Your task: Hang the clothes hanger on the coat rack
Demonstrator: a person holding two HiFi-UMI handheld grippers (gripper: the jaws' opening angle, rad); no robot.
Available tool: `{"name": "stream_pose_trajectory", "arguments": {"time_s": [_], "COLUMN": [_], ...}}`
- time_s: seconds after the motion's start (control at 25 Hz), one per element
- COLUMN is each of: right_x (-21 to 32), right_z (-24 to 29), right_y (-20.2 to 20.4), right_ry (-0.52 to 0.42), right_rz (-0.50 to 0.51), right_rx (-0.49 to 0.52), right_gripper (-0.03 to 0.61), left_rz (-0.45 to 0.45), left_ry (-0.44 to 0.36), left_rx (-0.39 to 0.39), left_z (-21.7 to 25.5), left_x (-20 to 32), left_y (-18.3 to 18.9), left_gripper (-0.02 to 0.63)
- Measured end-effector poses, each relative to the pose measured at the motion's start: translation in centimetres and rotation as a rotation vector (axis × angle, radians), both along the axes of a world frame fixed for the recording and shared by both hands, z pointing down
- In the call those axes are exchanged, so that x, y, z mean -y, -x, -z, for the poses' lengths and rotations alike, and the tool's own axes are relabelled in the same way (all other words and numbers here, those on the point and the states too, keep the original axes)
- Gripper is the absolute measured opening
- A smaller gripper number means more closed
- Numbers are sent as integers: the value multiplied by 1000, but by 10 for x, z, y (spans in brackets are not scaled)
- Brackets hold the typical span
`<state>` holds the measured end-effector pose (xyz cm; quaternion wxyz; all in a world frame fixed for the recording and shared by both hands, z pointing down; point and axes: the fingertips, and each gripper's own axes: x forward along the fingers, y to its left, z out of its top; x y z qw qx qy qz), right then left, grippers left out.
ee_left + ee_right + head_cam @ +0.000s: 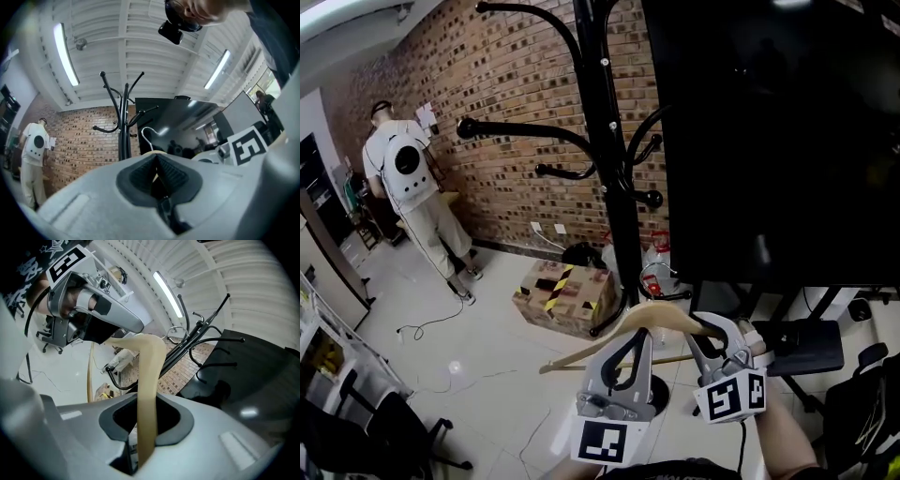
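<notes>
Ahead, by brick wall (506, 84): one rack (614, 187), black, prongs (516, 129) bare. Below it, one hanger (666, 314) (wooden, wire hook (146, 136)), held in air, well short of prongs. Two grippers, left gripper (636, 339) and right gripper (717, 339), both clenched on hanger's wood. Step: carry to rack. Next move likely needs lift, then hook over prong.

Head view from above, gripper views close — coat rack (605, 141) shared
</notes>
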<state>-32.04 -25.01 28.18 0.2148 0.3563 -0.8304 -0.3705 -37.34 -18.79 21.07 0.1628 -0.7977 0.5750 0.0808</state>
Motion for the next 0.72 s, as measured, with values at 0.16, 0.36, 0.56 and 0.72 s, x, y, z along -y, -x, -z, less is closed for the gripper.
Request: {"name": "stream_pose_trajectory", "arguments": {"time_s": [0.16, 0.36, 0.56, 0.72], "right_x": [3, 7, 18, 28], "right_z": [12, 40, 72, 95], "right_y": [15, 32, 47, 51], "right_ry": [-26, -67, -89, -80], "right_rz": [69, 142, 195, 212], "right_rx": [2, -2, 6, 31], "right_gripper": [71, 71, 71, 71], "left_rz": [67, 128, 184, 218], "left_ry": [-15, -44, -79, -117], "left_rx": [3, 4, 19, 11], "left_z": [7, 22, 40, 59], "left_x": [-1, -5, 0, 1], "left_y": [10, 17, 22, 27], "left_gripper": [5, 5, 5, 5]}}
